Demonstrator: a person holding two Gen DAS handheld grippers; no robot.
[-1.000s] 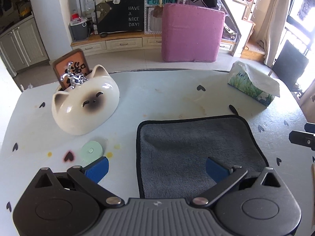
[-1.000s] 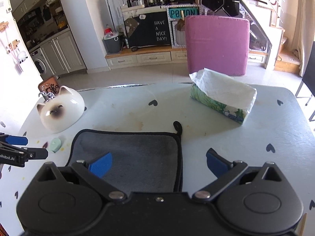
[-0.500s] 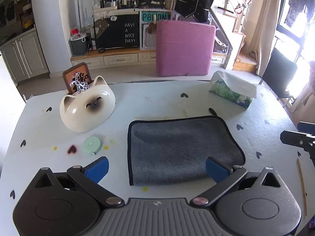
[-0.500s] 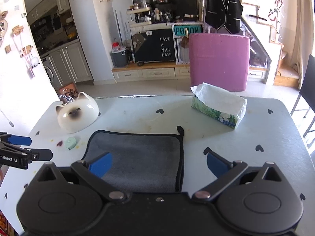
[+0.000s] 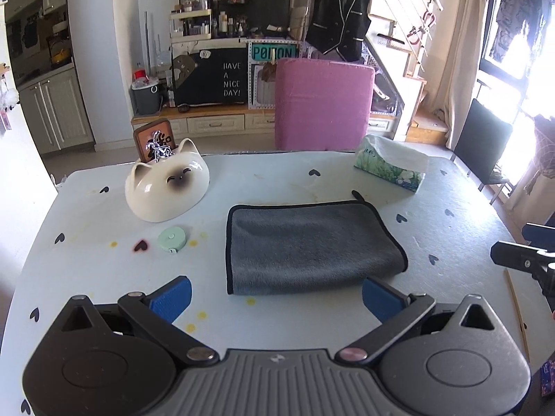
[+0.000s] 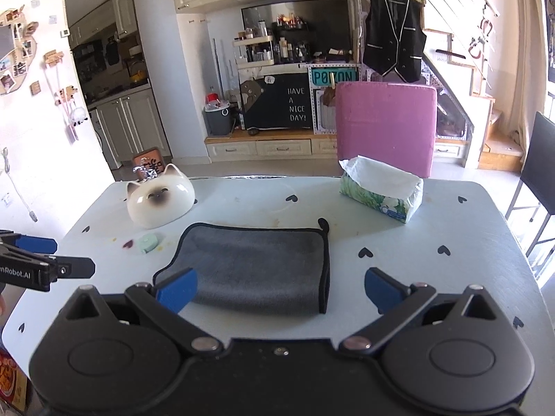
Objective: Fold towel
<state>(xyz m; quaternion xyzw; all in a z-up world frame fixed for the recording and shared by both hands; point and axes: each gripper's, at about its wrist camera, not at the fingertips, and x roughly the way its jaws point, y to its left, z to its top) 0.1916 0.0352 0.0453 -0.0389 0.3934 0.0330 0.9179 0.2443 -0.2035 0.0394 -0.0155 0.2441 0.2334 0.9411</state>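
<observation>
towel (image 5: 308,246): grey, black trim, lying folded flat on the table (image 5: 86,263), just ahead of both grippers
left gripper (image 5: 275,296): fingers spread wide, holding nothing, clear of the towel
right gripper (image 6: 279,289): also wide apart and empty
cat bowl (image 5: 166,187): ahead-left
tissue box (image 6: 381,192): ahead-right

Bright daylight, window glare right, fisheye-curved edges

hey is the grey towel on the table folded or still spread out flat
Folded. The grey microfibre towel with black edging shows a rounded, doubled near edge without trim; both open grippers are off it.
</observation>
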